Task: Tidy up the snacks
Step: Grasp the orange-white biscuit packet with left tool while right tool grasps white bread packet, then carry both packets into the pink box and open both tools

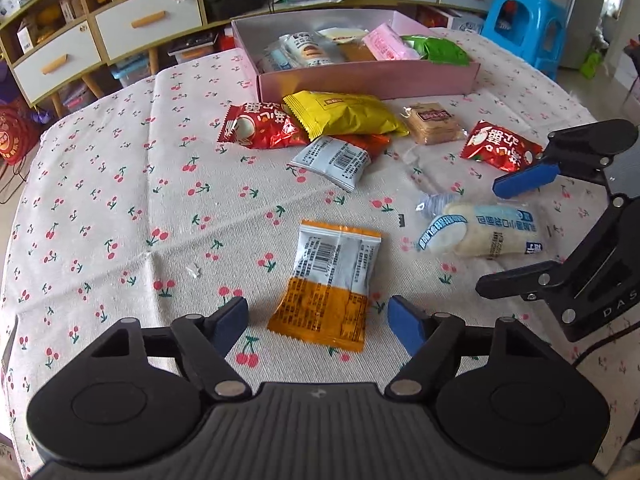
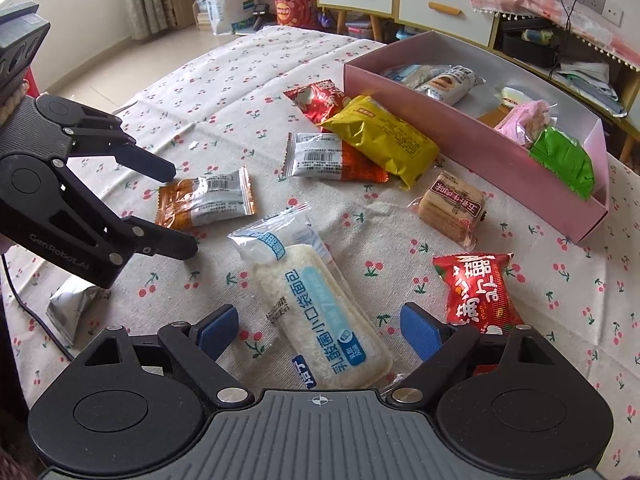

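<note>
An orange-and-silver snack packet (image 1: 328, 284) (image 2: 204, 200) lies on the cherry-print tablecloth between the pads of my left gripper (image 1: 318, 312) (image 2: 180, 211), which is open and does not touch it. A white-and-blue bread packet (image 2: 320, 308) (image 1: 484, 230) lies between the pads of my right gripper (image 2: 320, 320) (image 1: 496, 236), also open with gaps on both sides. Further back stands a pink box (image 1: 360, 76) (image 2: 460, 152) holding several snacks.
Loose on the cloth are a yellow packet (image 1: 344, 114), two red packets (image 1: 260, 128) (image 1: 500, 146), a cracker pack (image 1: 434, 122) and a second orange-and-silver packet (image 1: 336, 158). A silver packet (image 2: 68, 304) lies near the table edge. A blue stool (image 1: 520, 24) and drawer cabinets stand beyond.
</note>
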`<move>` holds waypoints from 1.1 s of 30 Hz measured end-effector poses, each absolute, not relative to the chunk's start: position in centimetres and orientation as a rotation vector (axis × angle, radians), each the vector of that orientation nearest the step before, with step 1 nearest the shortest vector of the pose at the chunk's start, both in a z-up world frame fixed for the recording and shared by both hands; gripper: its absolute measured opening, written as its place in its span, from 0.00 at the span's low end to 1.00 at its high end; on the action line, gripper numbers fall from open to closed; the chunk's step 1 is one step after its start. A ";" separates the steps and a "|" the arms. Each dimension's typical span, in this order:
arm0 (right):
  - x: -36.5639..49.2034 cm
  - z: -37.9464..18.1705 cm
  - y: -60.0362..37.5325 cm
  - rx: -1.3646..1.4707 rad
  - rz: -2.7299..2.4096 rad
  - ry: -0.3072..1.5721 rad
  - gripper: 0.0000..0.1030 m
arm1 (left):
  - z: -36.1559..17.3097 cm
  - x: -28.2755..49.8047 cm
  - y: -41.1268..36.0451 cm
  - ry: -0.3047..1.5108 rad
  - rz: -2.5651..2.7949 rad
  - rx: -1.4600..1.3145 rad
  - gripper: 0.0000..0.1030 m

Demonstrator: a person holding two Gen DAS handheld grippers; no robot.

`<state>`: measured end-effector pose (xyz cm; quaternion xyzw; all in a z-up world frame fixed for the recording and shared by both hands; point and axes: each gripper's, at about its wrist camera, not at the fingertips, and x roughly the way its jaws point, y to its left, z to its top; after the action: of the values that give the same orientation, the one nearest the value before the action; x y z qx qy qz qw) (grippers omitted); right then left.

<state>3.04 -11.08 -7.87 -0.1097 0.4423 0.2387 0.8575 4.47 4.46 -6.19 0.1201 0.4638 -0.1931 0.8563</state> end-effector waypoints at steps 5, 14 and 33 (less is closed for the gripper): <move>3.1 -7.8 -11.0 -0.225 0.496 0.922 0.83 | -6.2 4.8 4.4 0.960 -0.389 0.237 0.66; 2.9 -7.3 -10.3 -0.219 0.502 0.914 0.57 | -5.9 5.3 4.4 0.962 -0.375 0.205 0.41; 3.8 -5.9 -11.3 -0.028 0.495 0.977 0.30 | -4.6 5.8 5.0 0.994 -0.361 0.087 0.36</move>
<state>3.80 -11.31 -5.93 -0.0133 0.4644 0.2352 0.8537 5.81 5.05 -4.59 0.0414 0.4738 -0.1722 0.8626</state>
